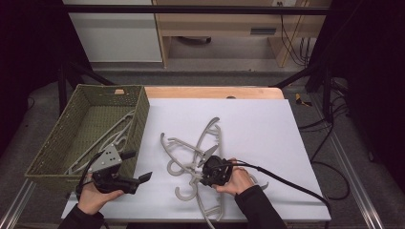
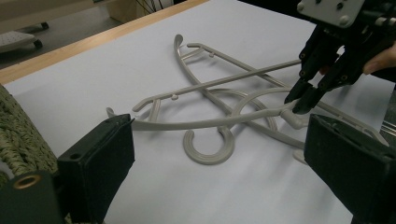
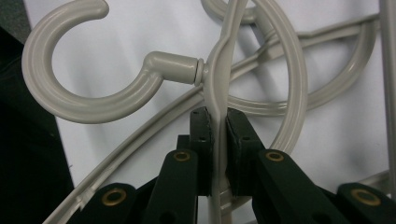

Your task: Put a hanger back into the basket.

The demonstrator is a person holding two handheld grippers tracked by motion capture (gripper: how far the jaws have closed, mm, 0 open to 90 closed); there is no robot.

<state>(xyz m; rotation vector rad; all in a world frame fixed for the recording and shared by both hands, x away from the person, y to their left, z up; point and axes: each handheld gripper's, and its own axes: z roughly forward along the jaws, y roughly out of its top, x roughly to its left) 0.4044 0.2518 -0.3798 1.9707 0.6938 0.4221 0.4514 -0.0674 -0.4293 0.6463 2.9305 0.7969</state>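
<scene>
- Your right gripper (image 3: 218,128) is clamped on the thin edge of a grey hanger (image 3: 219,70), just below its hook (image 3: 84,100).
- That hanger lies in the tangle on the white sheet (image 1: 267,129), directly under the jaws.
- Your left gripper (image 2: 219,154) stands wide open, holding nothing, beside the basket (image 1: 67,138).

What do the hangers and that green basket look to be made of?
Hangers: likely moulded plastic, matte beige-grey; the one clamped in the right hand-held gripper shows a moulded collar at the hook's base. Basket: olive green, woven-looking perforated walls, perhaps plastic or paper cord; hard to say which.
</scene>
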